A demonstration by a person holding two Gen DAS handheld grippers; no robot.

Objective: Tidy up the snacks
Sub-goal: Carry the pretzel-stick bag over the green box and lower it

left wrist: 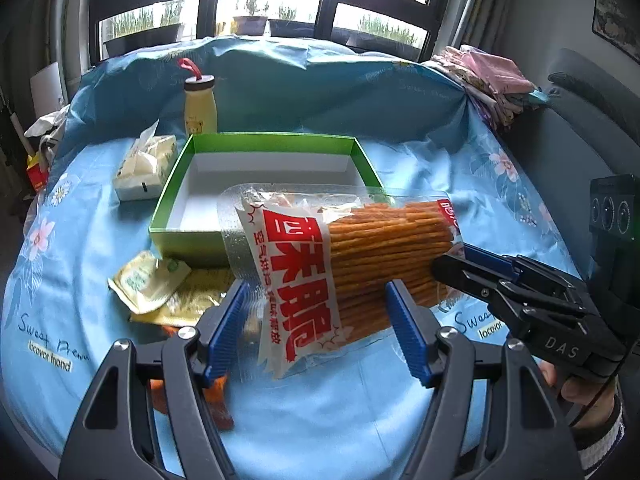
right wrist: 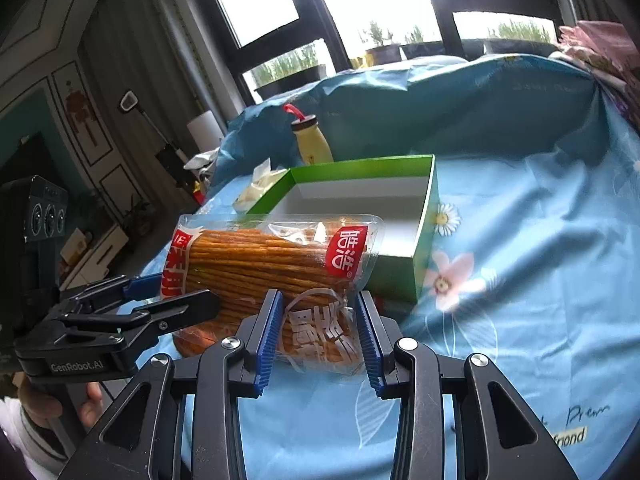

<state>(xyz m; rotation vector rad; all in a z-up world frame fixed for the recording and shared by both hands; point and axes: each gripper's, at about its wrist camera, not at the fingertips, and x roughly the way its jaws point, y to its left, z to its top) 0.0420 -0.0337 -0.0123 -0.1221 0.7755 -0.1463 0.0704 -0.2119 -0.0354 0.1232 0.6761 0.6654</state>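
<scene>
1. At the bottom of both frames, left gripper and right gripper clamped on the snack-stick bag, one at each end, bag lifted off the blue cloth.
2. Best kept level, carried over the near wall of the green box, lowered flat, then let go together.
3. Lower left, yellow packets partly buried; something orange beneath, unclear.
4. Farther back, white pack, yellow bottle; the box's near floor hidden by the bag.

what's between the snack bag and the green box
Nothing visible. The snack bag, held by both the left gripper and the right gripper, hangs at the green box's open, bare near edge.
</scene>
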